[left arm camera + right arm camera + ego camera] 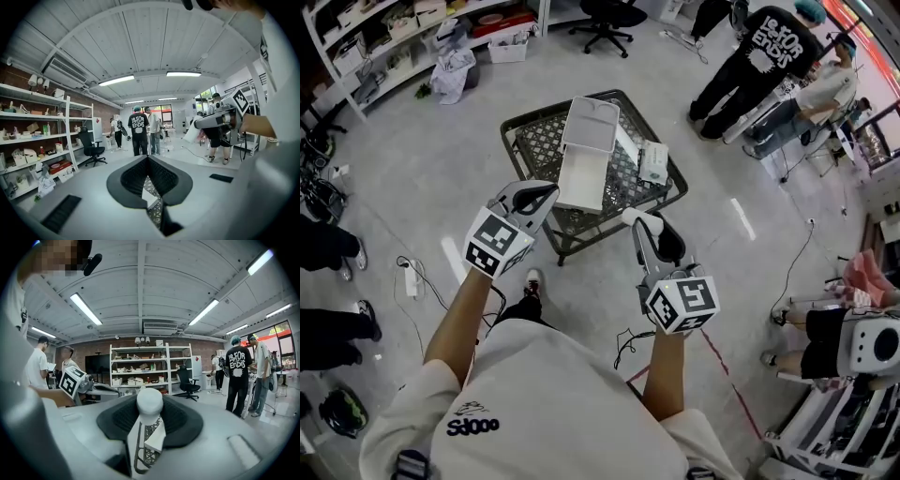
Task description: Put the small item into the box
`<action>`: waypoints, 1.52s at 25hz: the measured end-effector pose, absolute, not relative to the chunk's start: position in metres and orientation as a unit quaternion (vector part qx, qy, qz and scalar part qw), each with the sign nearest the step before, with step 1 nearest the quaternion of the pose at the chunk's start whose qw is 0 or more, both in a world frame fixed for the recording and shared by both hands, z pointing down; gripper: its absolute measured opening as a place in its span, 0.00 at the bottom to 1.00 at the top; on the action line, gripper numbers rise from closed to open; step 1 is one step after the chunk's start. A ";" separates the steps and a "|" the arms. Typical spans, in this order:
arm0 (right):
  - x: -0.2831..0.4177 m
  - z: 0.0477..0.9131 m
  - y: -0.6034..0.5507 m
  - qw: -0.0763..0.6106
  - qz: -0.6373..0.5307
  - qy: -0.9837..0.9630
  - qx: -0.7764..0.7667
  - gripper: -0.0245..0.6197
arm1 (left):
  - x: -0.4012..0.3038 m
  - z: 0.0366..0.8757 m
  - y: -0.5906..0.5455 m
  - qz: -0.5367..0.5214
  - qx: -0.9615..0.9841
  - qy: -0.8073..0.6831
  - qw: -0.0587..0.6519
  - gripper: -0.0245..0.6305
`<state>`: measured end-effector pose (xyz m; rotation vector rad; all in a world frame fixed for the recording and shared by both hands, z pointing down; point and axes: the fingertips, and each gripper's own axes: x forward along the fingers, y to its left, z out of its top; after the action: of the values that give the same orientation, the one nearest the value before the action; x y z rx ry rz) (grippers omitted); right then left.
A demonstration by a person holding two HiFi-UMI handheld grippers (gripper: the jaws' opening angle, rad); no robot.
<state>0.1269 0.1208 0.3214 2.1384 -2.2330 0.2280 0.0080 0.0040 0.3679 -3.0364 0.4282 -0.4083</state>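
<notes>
- Location: small item [150, 404] is white with a rounded top. It sits between the jaws of the right gripper [644, 229], held in the air over the floor, short of the near edge of the table [528, 131].
- Right jaws: partly closed, with the pads pressing on the item from both sides. Its domed end sticks out past the pad tips.
- Left jaws: the left gripper [546, 193] has its tips together with nothing between them. It points toward the table, near the front of the box [581, 176].
- Box: white, lying open on the mesh table with its lid folded back. Its tray looks bare, and a small white packet [653, 161] lies just beside it.
- Weight and stiffness: the item looks light, since it rides in a plain pinch with no sag. It seems stiff enough to keep its shape under the pads, though what it is made of cannot be told.
- Surface: it looks smooth and rounded, so it is likely slippery and could squirt forward if squeezed on the dome.
- Hold: the best grip is on the straighter sides below the dome, as it is held now, with moderate pressure.
- Release: it is safest let go low inside the tray, because a rounded piece may roll or bounce out.
</notes>
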 end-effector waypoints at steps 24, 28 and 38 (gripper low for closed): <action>0.159 0.343 -0.019 0.036 0.121 -0.698 0.705 0.27 | 0.048 0.395 -0.138 -0.149 -0.983 0.108 -0.008 0.04; 0.161 0.352 -0.038 0.039 0.130 -0.691 0.710 0.27 | 0.050 0.402 -0.159 -0.153 -0.983 0.102 -0.012 0.04; 0.169 0.374 -0.065 0.048 0.154 -0.691 0.704 0.27 | 0.053 0.417 -0.182 -0.165 -0.980 0.107 -0.025 0.04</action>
<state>0.1687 -0.0645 0.3737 2.1480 -2.1079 0.4703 0.0526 -0.1820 0.4169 -3.1295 0.3413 -0.5274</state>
